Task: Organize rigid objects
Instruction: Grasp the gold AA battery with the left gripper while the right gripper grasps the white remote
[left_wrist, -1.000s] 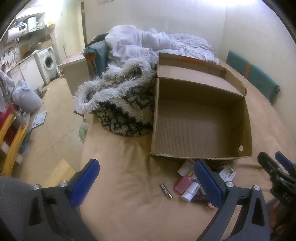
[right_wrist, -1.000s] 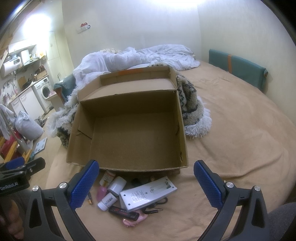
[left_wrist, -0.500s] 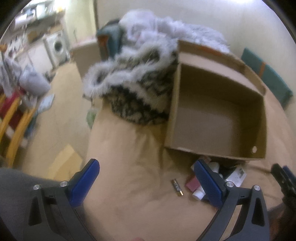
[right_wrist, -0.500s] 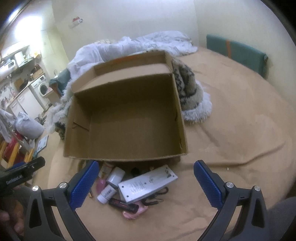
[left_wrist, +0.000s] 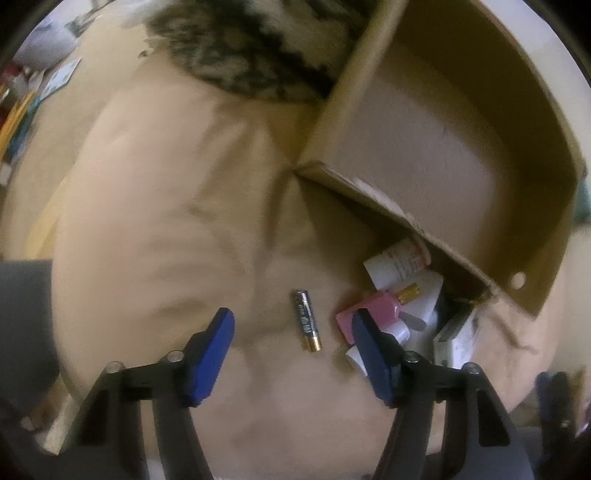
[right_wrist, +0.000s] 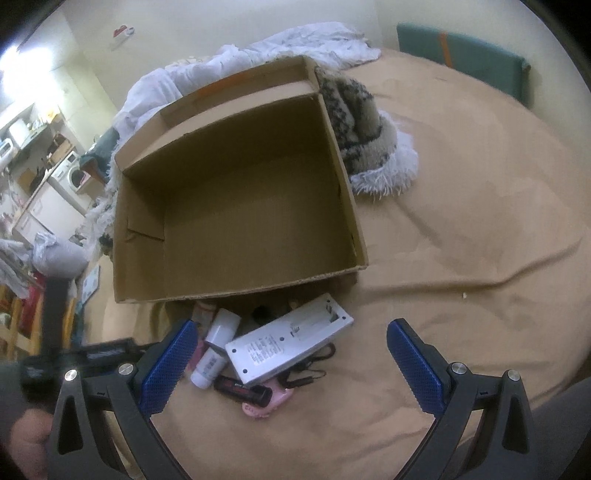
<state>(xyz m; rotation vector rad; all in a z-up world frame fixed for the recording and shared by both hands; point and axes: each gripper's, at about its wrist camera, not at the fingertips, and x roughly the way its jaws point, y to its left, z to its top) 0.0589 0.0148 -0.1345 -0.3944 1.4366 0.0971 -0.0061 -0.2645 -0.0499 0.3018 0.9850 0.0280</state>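
Through my left wrist camera I am looking almost straight down at the tan bedcover (left_wrist: 166, 221), and my left gripper (left_wrist: 291, 345) is hanging over a battery (left_wrist: 306, 319) that is lying by itself on the cloth. Its jaws have just been closing and are now standing partly apart, with the battery lying in the gap between them but neither blue pad pressing on it, so I am holding nothing. The battery's long axis is running nearly straight ahead of me, gold end nearest, so it lies across the line on which the pads close, which I judge right for a pinch across its thin sides; it is sitting closer to my right-hand pad than to the left one. Just right of it a pink bottle (left_wrist: 369, 308) and white bottles are crowding against the cardboard box (left_wrist: 424, 122), whose floor looks bare. Through my right wrist camera, my right gripper (right_wrist: 288, 362) is standing spread wide and empty above the pile in front of the box (right_wrist: 236, 206): a white charger (right_wrist: 288, 345), a white bottle (right_wrist: 216, 349) and a black and red stick (right_wrist: 242, 389). The battery itself is not showing here, so my left hand is clearly the nearer one for it.
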